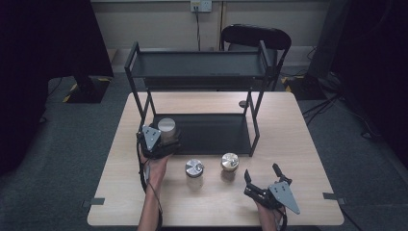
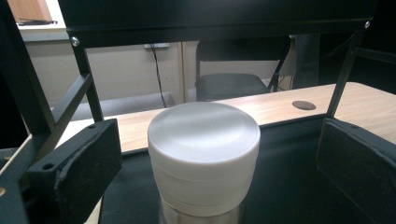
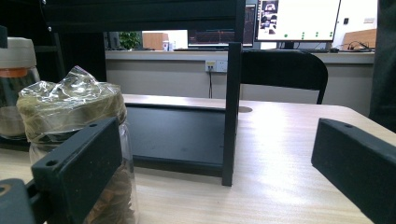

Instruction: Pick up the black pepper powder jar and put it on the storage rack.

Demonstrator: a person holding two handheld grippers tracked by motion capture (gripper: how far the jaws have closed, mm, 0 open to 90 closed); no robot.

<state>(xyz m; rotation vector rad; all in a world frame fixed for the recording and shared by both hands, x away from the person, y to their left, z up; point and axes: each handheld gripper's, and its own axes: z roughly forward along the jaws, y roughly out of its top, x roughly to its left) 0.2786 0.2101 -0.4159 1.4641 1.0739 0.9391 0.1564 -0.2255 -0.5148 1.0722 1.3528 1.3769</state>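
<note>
On the wooden table (image 1: 298, 144) three jars are standing: one white-lidded jar (image 1: 166, 128) at the front left corner of the black rack's lower shelf (image 1: 211, 134), and two more on the bare tabletop in front of the rack, a metal-lidded jar (image 1: 194, 169) and a jar with a film-wrapped top (image 1: 230, 162) just to its right. The two-tier black rack (image 1: 197, 65) is sitting in the middle of the table.

Two grippers are working here. The left gripper (image 1: 156, 139) is reaching in at the white-lidded jar; in the left gripper view its jaws are standing wide on either side of the jar (image 2: 204, 154) with gaps showing at the lid, and whether they are touching lower down I cannot tell. The right gripper (image 1: 262, 180) is hovering near the front right of the table, jaws spread wide and holding nothing. In its own view the film-wrapped jar (image 3: 74, 140) is sitting beside the left jaw, and the rack's front post (image 3: 230, 112) is standing ahead between the jaws.

A black folding chair (image 1: 256, 36) is standing behind the table. A lit monitor (image 3: 299, 18) is glowing far back, its text too small for reading.
</note>
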